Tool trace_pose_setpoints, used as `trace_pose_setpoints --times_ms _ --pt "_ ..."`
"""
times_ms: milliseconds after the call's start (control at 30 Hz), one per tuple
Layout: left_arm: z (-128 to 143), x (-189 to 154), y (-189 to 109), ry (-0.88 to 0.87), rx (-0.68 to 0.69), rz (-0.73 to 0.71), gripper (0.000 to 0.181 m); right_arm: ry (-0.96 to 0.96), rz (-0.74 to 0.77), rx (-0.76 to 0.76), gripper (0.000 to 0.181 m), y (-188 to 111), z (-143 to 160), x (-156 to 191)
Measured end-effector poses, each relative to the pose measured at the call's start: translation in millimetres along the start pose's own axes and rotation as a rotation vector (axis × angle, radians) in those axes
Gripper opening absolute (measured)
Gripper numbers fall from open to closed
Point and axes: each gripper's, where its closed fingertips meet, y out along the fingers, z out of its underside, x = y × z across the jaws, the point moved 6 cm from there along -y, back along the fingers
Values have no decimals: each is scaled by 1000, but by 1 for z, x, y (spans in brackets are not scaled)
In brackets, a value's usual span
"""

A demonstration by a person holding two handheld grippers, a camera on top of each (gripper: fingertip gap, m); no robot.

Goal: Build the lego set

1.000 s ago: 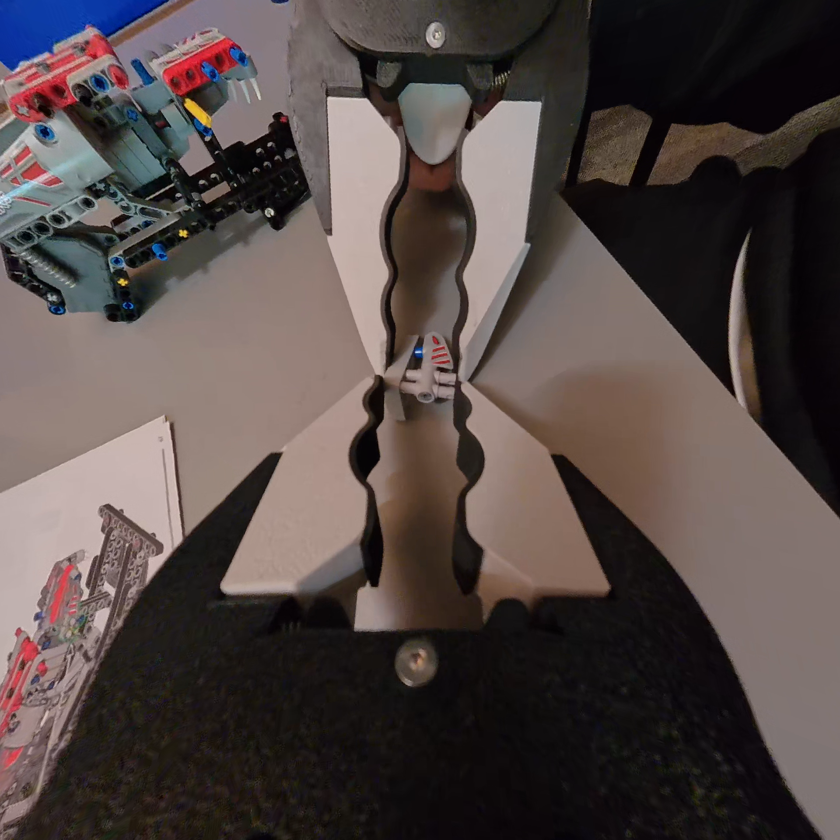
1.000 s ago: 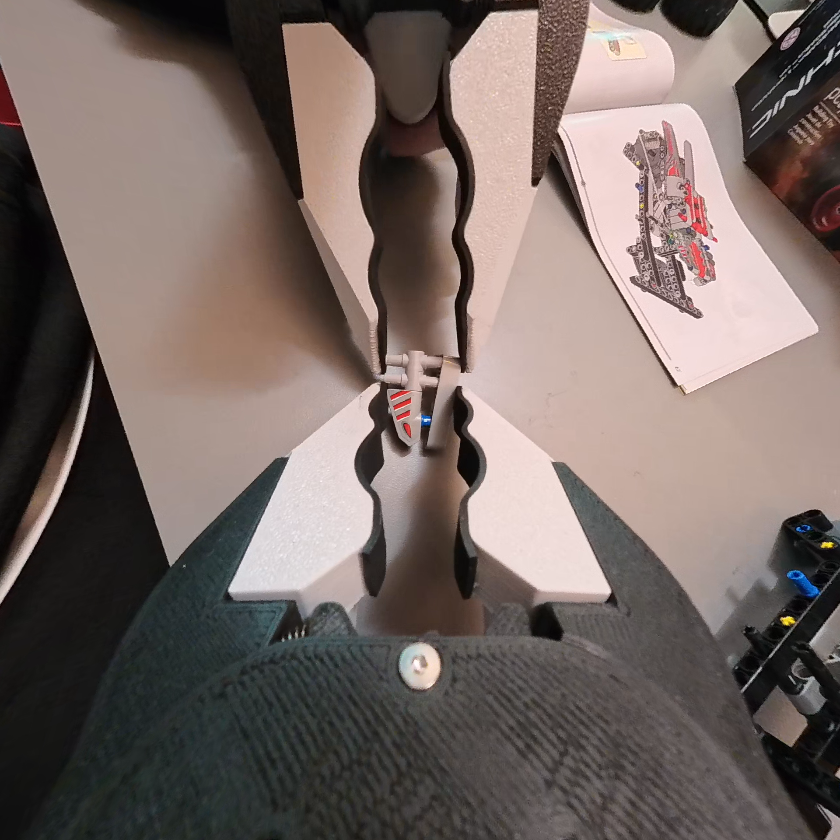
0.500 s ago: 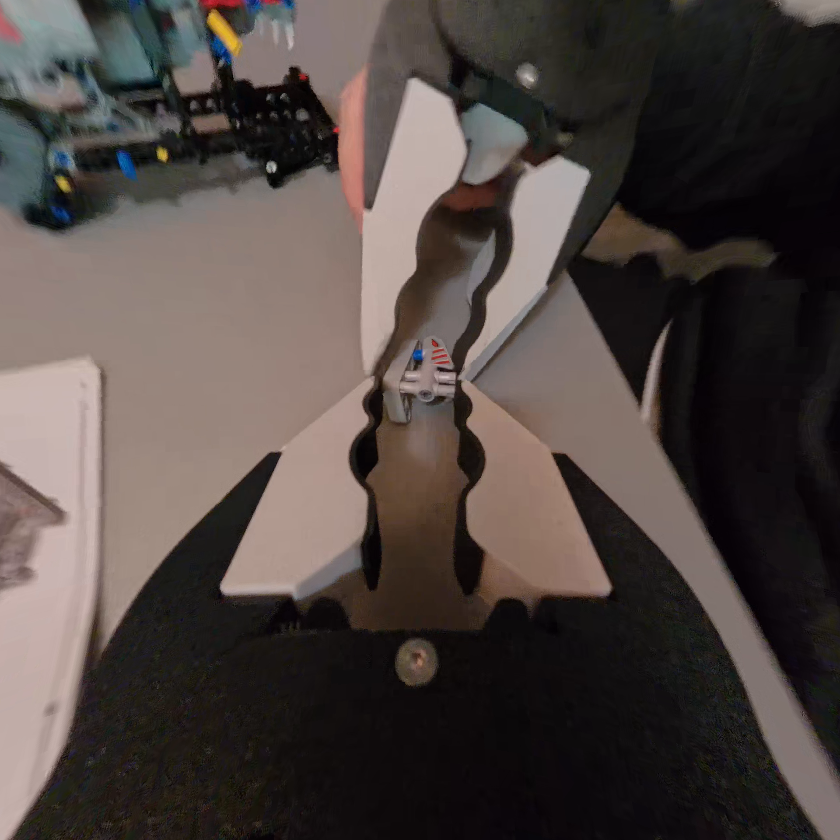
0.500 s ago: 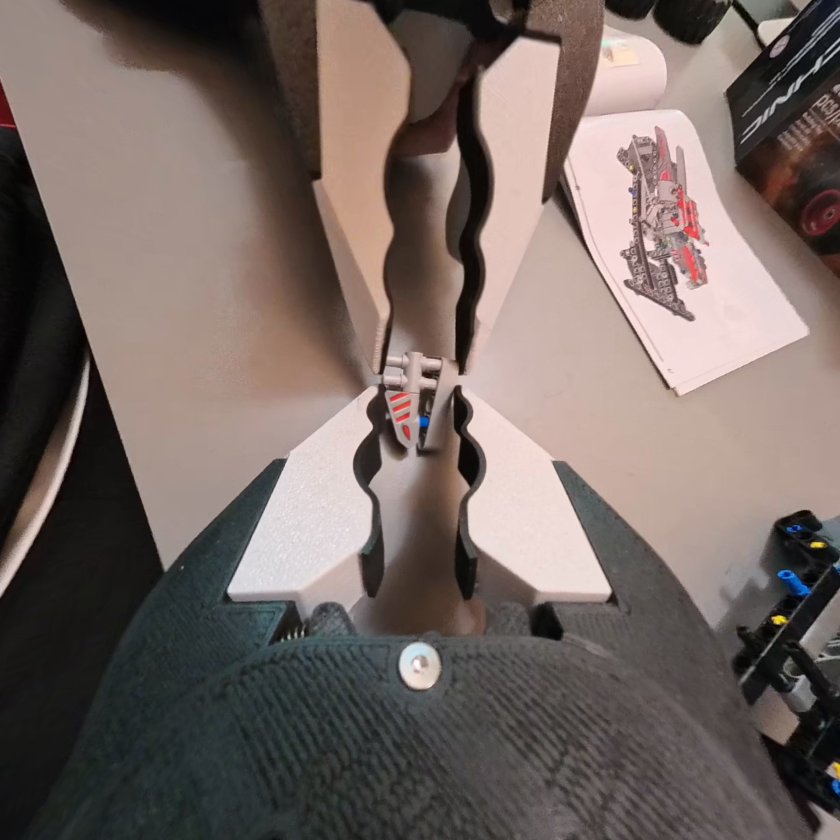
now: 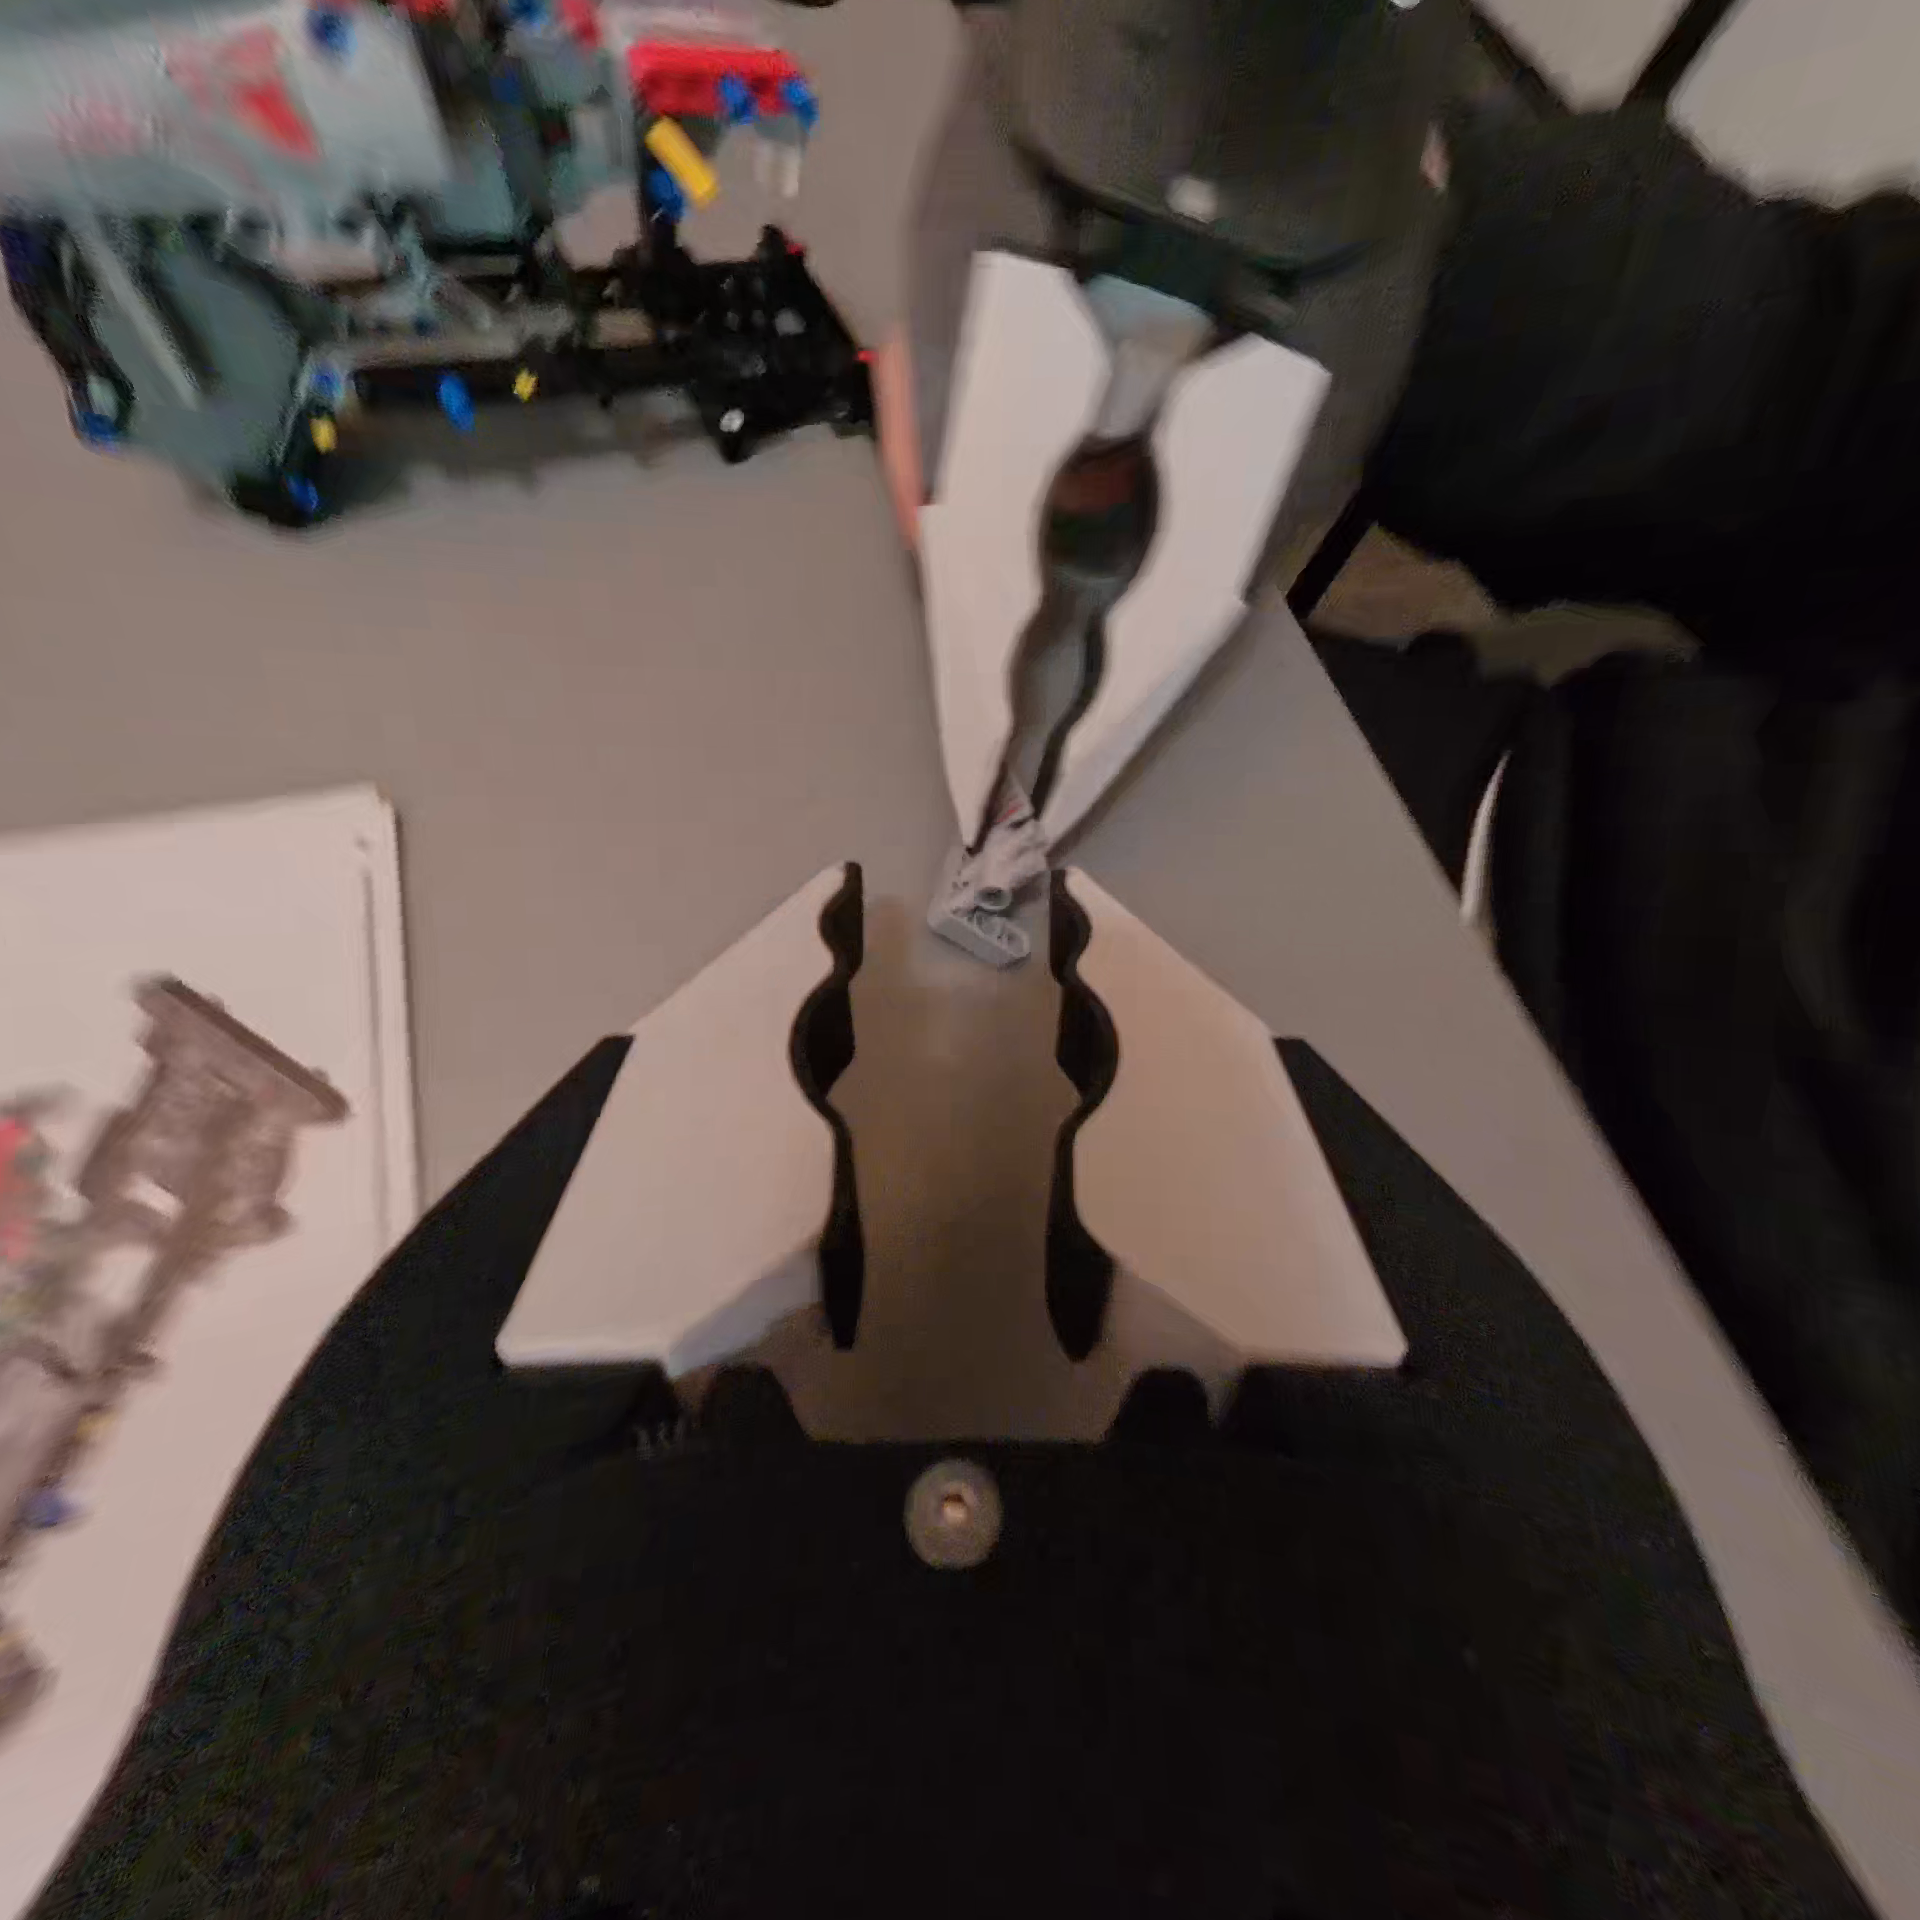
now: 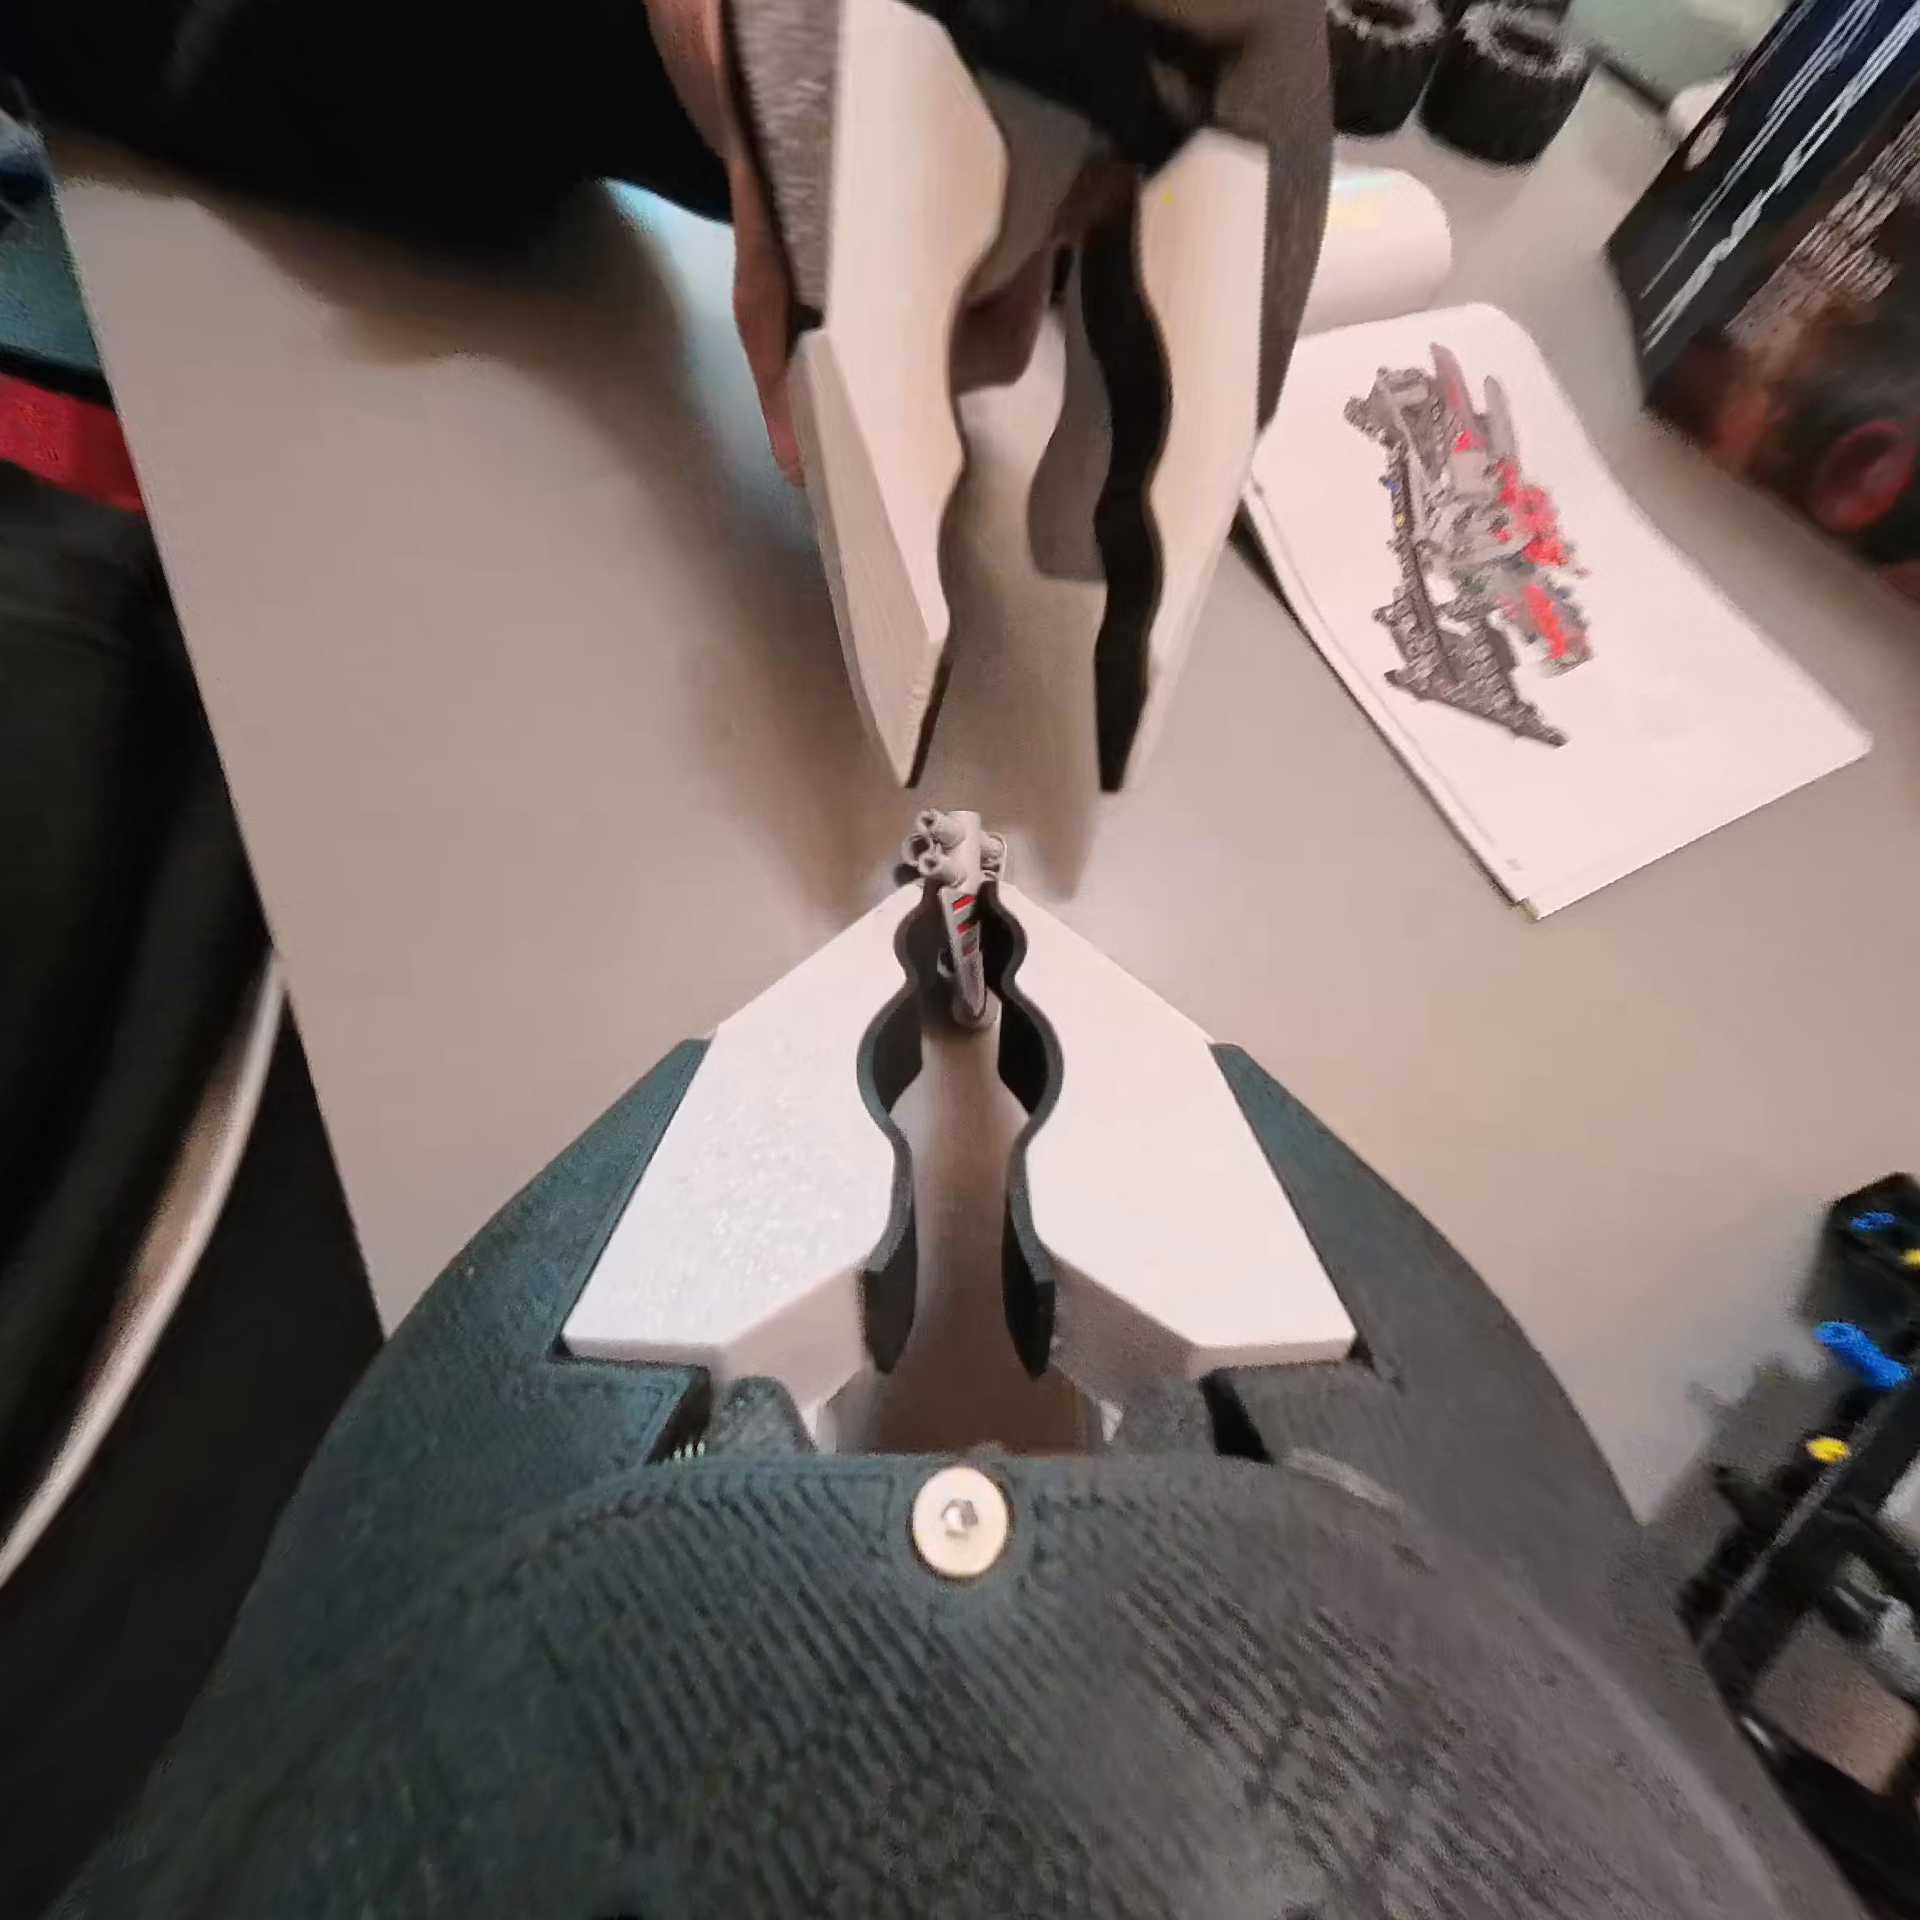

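Observation:
A small grey Lego assembly with a red-striped panel [image 6: 951, 847] is held in my right gripper [image 6: 958, 899], which is shut on it just above the grey table. In the left wrist view the same piece [image 5: 987, 904] hangs from the tips of the right gripper [image 5: 1013, 831]. My left gripper [image 5: 954, 883] is open and empty, with its tips right beside the piece. It also shows in the right wrist view [image 6: 1013, 774], just beyond the piece and apart from it. The large grey, red and black Lego model [image 5: 416, 260] stands at the far left, blurred.
An open instruction booklet [image 5: 187, 1039] lies at the left; it also shows in the right wrist view [image 6: 1558, 623]. A dark set box [image 6: 1787, 260] and black tyres [image 6: 1455, 73] stand at the back right. Part of the model [image 6: 1849, 1455] is at the lower right. The table edge [image 6: 260, 831] is near. The tips of both grippers are at nearly the same place. Left tips and right tips are each some 15 cm from the model [image 6: 1849, 1455]. It turns up in the left wrist view [image 5: 504, 368] as well.
My left gripper has opened, let go of the small assembly and drawn back a little. The right gripper has closed tighter and now holds the piece alone. Both views have shifted.

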Motion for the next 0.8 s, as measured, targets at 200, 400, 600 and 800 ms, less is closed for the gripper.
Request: trace_pose_setpoints --times_ms 200,400,600,800 --pt "6 -6 5 253 66 -69 12 149 -93 1 20 6 -3 -15" --pt "5 2 6 203 7 -67 16 67 83 26 18 5 -5 -11" --pt "12 5 13 229 38 -76 5 57 86 -12 4 9 -8 -9" --pt "10 7 9 228 6 -19 4 77 43 -14 4 10 -8 -11"
